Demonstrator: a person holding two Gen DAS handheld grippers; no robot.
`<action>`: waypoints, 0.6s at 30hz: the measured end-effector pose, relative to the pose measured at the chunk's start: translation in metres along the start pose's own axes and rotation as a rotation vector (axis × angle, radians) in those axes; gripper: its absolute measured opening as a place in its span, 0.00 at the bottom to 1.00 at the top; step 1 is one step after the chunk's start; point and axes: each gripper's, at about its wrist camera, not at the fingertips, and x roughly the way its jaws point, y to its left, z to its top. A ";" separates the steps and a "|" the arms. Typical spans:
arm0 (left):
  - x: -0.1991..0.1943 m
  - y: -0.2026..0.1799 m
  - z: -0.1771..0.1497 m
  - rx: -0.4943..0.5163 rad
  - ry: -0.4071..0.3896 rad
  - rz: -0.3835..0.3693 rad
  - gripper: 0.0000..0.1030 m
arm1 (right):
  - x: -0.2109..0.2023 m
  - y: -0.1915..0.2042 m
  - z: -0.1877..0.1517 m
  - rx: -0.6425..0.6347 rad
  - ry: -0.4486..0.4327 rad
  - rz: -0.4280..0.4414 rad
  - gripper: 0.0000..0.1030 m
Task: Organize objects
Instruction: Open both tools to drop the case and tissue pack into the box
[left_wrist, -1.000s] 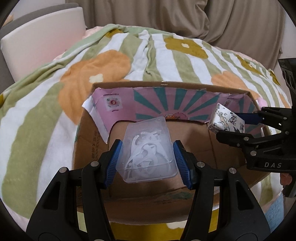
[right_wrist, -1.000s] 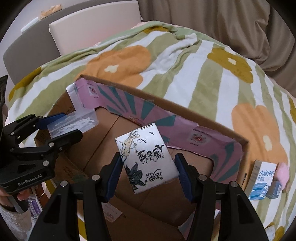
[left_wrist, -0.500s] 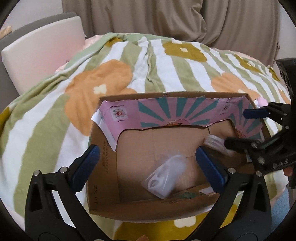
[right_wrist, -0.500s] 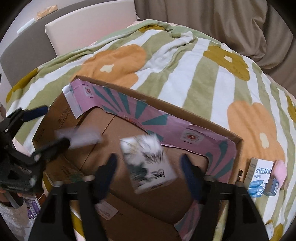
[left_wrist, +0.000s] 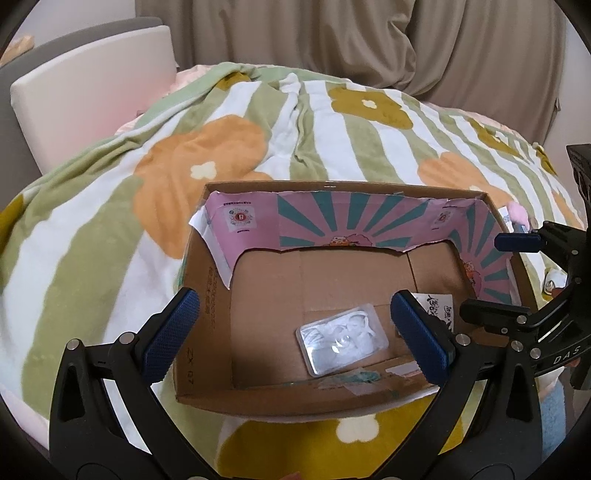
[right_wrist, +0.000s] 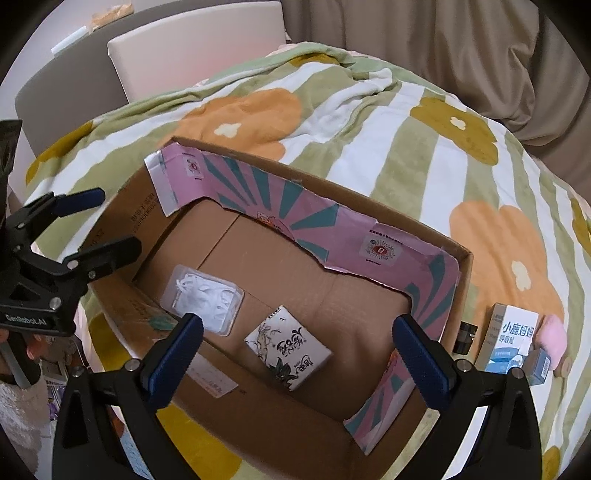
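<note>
**Both items down in the carton**

On a flowered blanket (right_wrist: 406, 155), an open cardboard box (right_wrist: 461, 266). Inside, left to right: clear plastic case (right_wrist: 205, 297), contents indistinct; printed white packet (right_wrist: 288, 349). Left gripper (left_wrist: 295, 332) and right gripper (right_wrist: 297, 350) spread wide, just opened, empty. Blue-white carton (right_wrist: 511, 339) outside, partly hidden.

Left gripper (left_wrist: 295, 332) and right gripper (right_wrist: 297, 354) both tilt downward, jaws just spread wide (nothing between).

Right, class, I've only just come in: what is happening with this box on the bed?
A person with two handheld grippers is tidying small items into a cardboard box. The left gripper and right gripper have just opened. A clear plastic case and a black-and-white printed packet lie on the box floor.
</note>
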 end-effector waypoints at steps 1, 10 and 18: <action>-0.002 0.000 -0.001 -0.006 -0.002 -0.003 1.00 | -0.001 0.001 -0.001 0.003 -0.002 0.001 0.99; -0.015 -0.008 0.000 0.007 -0.013 0.003 1.00 | -0.014 0.005 -0.005 0.002 -0.042 -0.026 0.99; -0.025 -0.022 0.005 -0.010 -0.033 -0.005 1.00 | -0.032 0.003 -0.012 0.008 -0.090 -0.111 0.99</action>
